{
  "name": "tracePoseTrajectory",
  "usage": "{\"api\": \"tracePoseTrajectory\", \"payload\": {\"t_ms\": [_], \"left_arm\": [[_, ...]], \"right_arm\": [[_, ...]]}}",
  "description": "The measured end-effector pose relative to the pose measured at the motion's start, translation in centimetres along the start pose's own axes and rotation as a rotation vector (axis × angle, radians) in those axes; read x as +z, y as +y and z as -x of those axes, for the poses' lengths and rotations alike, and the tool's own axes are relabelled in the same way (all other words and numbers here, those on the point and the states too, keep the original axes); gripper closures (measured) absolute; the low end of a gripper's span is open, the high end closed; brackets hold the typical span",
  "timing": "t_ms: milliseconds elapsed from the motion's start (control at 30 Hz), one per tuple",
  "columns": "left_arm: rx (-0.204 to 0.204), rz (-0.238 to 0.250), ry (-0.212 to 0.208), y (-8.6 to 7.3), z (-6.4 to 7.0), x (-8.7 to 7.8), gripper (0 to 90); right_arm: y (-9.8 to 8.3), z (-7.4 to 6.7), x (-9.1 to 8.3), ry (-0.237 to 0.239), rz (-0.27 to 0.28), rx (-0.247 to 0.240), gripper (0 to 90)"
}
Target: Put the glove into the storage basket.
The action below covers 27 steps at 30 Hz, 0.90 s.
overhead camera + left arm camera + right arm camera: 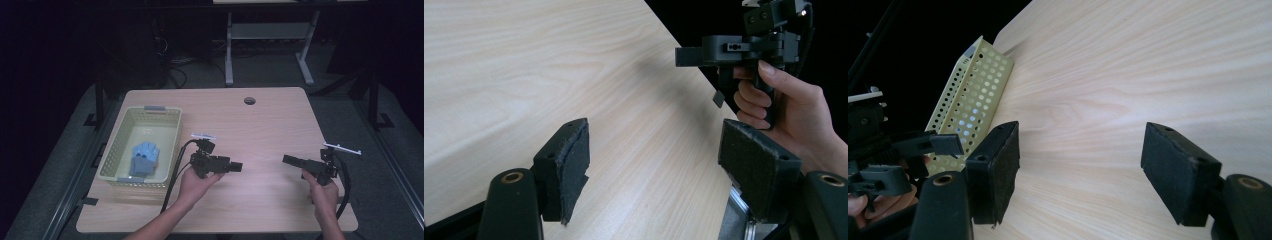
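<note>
Pale wood-grain table (260, 125) is carrying a perforated yellow-green plastic basket (167, 145) at its left side; a folded blue cloth (144, 157) is lying inside it, toward the near end; the left gripper (237, 167) is hovering just right of the basket, jaws standing wide apart with nothing between them — bare tabletop beyond; the right gripper (288, 160) is facing it from well apart, pointing left, its jaws likewise gaping and holding nothing.
</note>
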<state>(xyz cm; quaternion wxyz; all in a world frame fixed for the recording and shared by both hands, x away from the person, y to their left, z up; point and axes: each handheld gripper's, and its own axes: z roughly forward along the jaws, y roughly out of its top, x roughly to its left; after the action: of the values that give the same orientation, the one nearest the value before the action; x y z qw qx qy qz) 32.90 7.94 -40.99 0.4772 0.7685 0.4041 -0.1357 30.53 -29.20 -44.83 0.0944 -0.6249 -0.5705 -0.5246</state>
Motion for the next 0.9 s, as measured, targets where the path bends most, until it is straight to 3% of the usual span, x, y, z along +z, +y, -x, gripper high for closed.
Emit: {"api": "tracePoseTrajectory", "payload": {"t_ms": [333,533,667,900], "left_arm": [[0.016,-0.007,-0.005,-1.9,-0.3,0.9,28.2],[0.039,-0.013,-0.003,-2.9,-0.1,1.0,28.0],[0.027,-0.007,-0.017,-3.4,-0.1,1.0,27.8],[0.061,0.011,-0.006,-4.0,0.1,0.7,27.7]], "right_arm": [[-1.6,2.0,-1.3,-0.007,0.005,0.024,30.9],[-2.3,2.2,-2.1,-0.010,0.008,0.004,30.6],[-2.9,2.3,-2.7,-0.003,0.017,0.001,30.4],[-3.8,2.1,-2.9,0.011,0.005,-0.031,29.2]]}}
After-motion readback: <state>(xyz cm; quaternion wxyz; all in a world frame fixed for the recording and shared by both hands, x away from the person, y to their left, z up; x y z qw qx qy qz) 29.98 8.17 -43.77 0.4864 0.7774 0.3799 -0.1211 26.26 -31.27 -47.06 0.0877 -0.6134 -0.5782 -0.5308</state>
